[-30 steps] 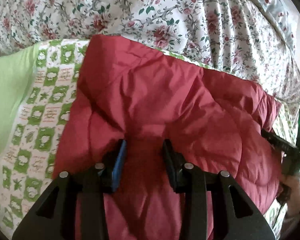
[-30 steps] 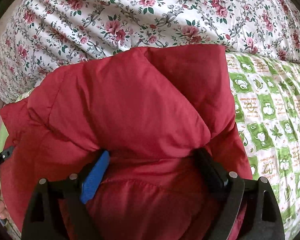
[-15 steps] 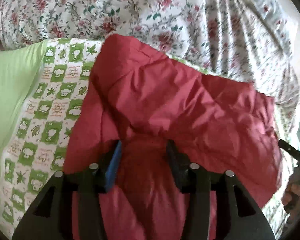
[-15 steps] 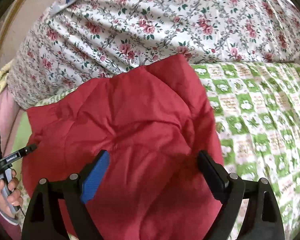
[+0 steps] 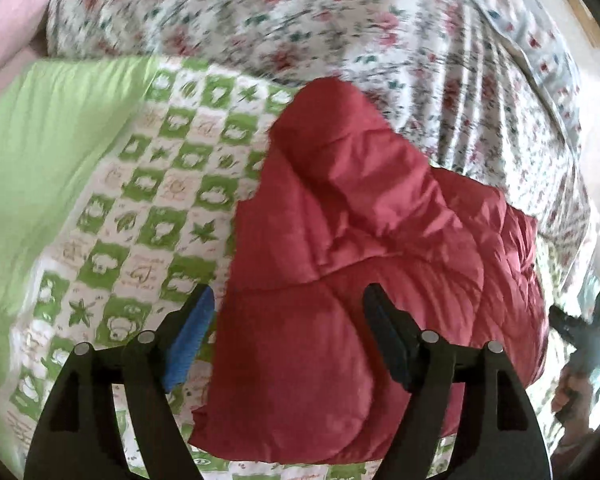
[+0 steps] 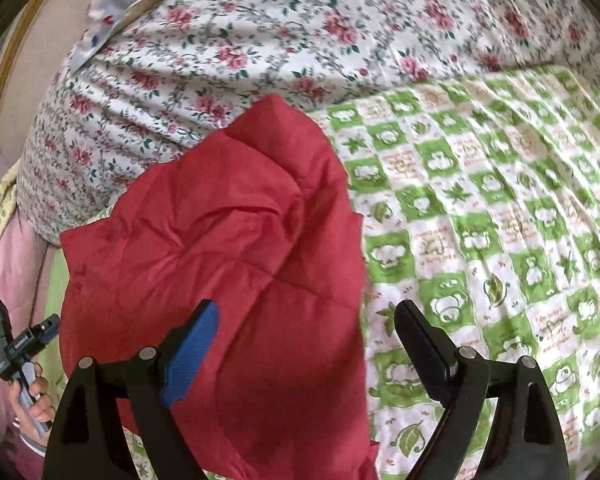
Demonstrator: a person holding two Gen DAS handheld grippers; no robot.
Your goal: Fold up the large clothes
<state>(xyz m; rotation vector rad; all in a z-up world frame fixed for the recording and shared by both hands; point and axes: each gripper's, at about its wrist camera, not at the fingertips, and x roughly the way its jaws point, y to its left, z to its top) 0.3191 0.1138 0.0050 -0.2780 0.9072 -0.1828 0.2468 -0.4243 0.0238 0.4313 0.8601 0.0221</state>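
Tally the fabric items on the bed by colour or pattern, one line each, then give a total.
Red: 1, the puffy jacket lying folded in a bundle.
Green-and-white check: 1, the bed cover under the jacket.
Rose floral: 1, the quilt behind it.
Plain light green: 1, the sheet at the cover's edge.
Total: 4

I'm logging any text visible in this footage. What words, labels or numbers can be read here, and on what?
None can be read.
Green checked bedspread: cursive script in the white squares, too small and blurred.
Left hand-held gripper, seen from the right wrist: a small white label, illegible.
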